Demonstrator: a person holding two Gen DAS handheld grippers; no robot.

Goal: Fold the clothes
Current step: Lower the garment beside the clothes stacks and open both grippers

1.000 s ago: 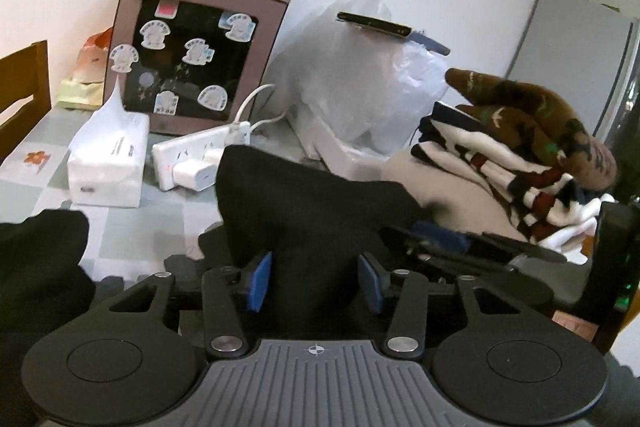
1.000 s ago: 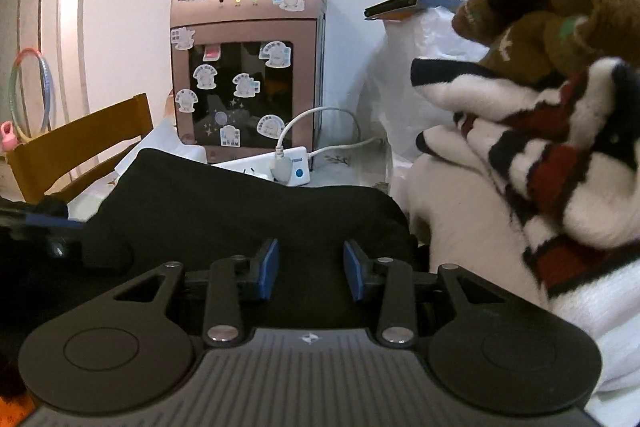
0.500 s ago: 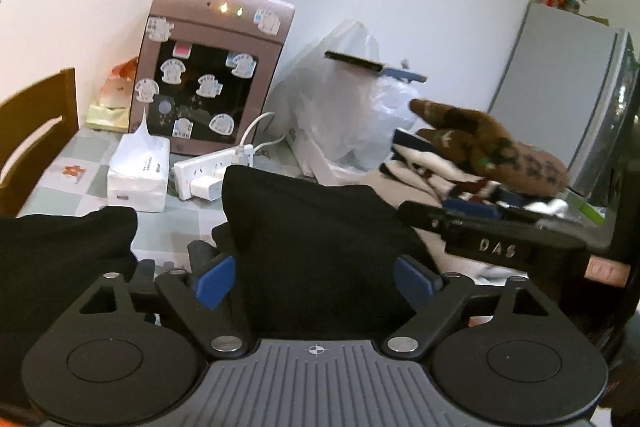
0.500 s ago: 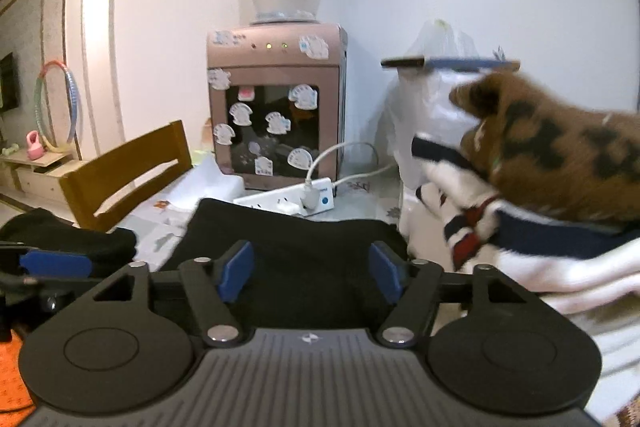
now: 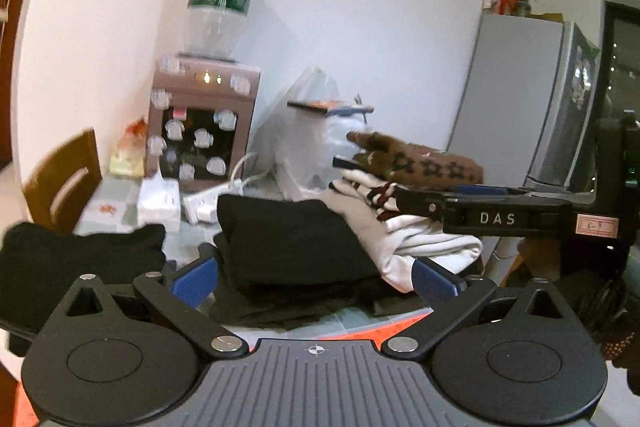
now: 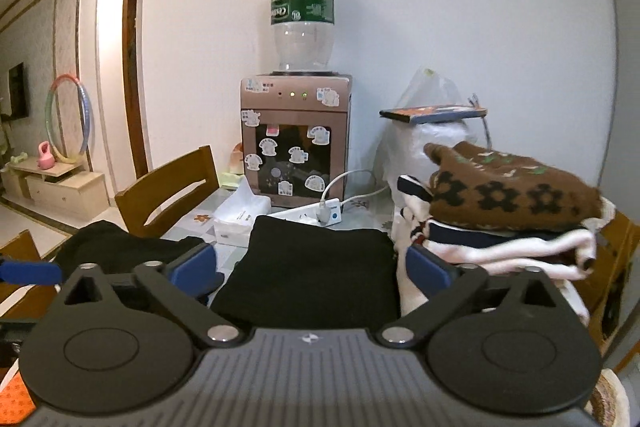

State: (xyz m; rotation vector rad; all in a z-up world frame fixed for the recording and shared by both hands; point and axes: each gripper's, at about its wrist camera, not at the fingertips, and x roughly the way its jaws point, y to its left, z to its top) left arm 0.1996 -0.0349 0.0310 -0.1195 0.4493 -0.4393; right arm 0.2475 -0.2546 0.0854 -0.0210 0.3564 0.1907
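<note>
On the desk (image 6: 200, 223): a folded black garment (image 6: 316, 247). Lies flat in the middle, near the front edge. Touches a pile of folded clothes on its right side.

In that pile: a brown patterned sweater (image 6: 512, 191) on top, a white striped sweater (image 6: 500, 247) under it.

To the left, a bit apart: a second black garment (image 5: 80, 247), in a loose heap.

Left gripper (image 5: 314, 281): jaws just opened up, now spread wide. Nothing pinched. Folded black garment seen between the blue pads (image 5: 194, 277), farther off, with no pad pressing on it.

Right gripper (image 6: 310, 267): jaws just opened up too, now spread wide. Nothing pinched here either. Same black garment seen past it, not squeezed.

Both grippers side by side, pointing a little down at the desk.

At the back of the desk: a pink water dispenser (image 6: 296, 143) with stickers and a big water bottle (image 6: 302, 23) on top. In front of it: a white power strip (image 6: 316, 213) and a white tissue box (image 6: 240, 215). Beside it: a see-through plastic bag (image 6: 424, 147) with a book (image 6: 432, 113) on top.

Left of the desk: a wooden chair (image 6: 168, 187). Far right: a grey fridge (image 5: 520, 99).
</note>
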